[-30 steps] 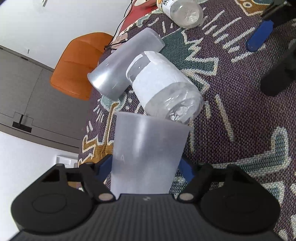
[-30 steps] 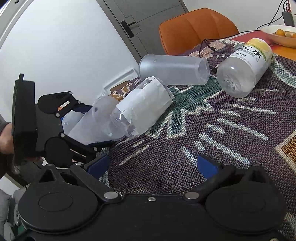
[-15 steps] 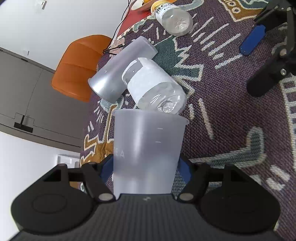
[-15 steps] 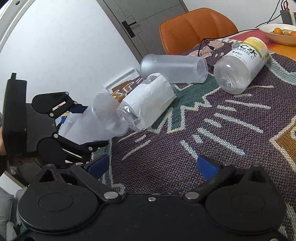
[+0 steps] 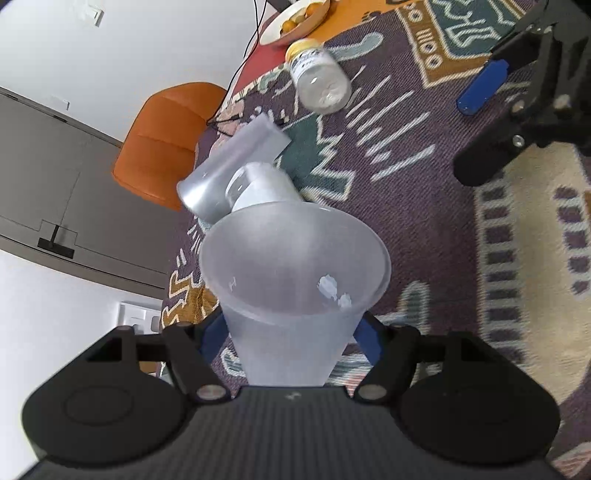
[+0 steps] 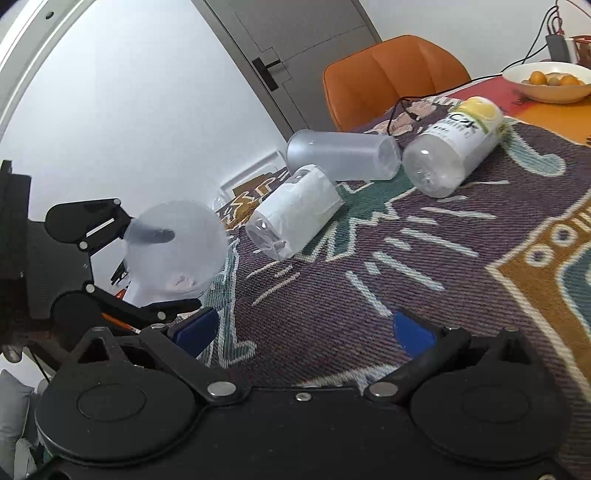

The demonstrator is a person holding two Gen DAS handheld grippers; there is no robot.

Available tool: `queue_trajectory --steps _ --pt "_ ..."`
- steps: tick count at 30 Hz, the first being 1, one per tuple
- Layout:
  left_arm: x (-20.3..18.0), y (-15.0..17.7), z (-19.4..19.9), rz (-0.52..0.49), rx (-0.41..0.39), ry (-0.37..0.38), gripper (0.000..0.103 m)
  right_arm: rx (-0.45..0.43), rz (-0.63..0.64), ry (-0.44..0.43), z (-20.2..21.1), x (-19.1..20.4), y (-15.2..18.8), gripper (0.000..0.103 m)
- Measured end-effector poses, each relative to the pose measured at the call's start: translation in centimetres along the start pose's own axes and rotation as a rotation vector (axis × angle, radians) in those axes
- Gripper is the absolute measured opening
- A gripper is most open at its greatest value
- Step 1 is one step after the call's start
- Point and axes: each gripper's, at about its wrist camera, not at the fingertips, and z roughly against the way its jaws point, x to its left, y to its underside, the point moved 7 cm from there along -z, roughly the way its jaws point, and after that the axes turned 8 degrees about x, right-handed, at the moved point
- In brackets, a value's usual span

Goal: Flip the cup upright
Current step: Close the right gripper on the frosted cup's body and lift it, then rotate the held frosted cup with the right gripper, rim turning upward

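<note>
The left tool (image 5: 291, 332) clamps the lower body of a frosted translucent plastic cup (image 5: 295, 273) between its blue-padded fingers (image 5: 212, 338). In the left wrist view the cup's open mouth tilts up toward the camera, clear of the patterned purple woven cloth (image 5: 406, 236) that covers the tabletop. Just beyond the cup's rim lies a clear plastic bottle wrapped in white paper (image 5: 264, 186), and touching that bottle on its far side lies a second frosted plastic tumbler (image 5: 232, 168) on its side. Farther from the cup, a clear bottle with a yellow cap (image 5: 317, 75) lies on the cloth, with a white bowl of orange fruit (image 5: 295, 20) beyond it and an orange chair (image 5: 166, 140) past the tabletop's edge. The right tool (image 5: 517, 92) shows well to the right of the cup.

In the right wrist view the right tool (image 6: 303, 328) stands wide apart, holding nothing, its blue pads (image 6: 412, 328) above the cloth (image 6: 369, 295). The cup (image 6: 173, 251), gripped by the left tool (image 6: 147, 266), hangs off to the left with its mouth facing this camera. The paper-wrapped bottle (image 6: 295, 214) lies just right of the cup, the tumbler (image 6: 343, 155) and yellow-capped bottle (image 6: 454, 144) beyond.
</note>
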Motion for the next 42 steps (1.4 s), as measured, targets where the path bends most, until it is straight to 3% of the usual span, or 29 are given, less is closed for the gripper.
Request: queue_trajectory --steps 20,31,42 --pt "-8.3 -4.6 6.0 -0.022 -0.023 0.047 0.071 -0.071 -0.010 0.026 8.4 -5.9 2.3 0.103" --pt "-9.5 -7.1 5.4 -0.039 -0.023 0.098 0.071 -0.060 -0.028 0.014 8.8 -7.4 3.3 0.103" --pt "-9.0 -7.7 3.7 0.082 -0.027 0.169 0.078 -0.024 -0.052 -0.007 7.6 -7.9 3.4 0.103"
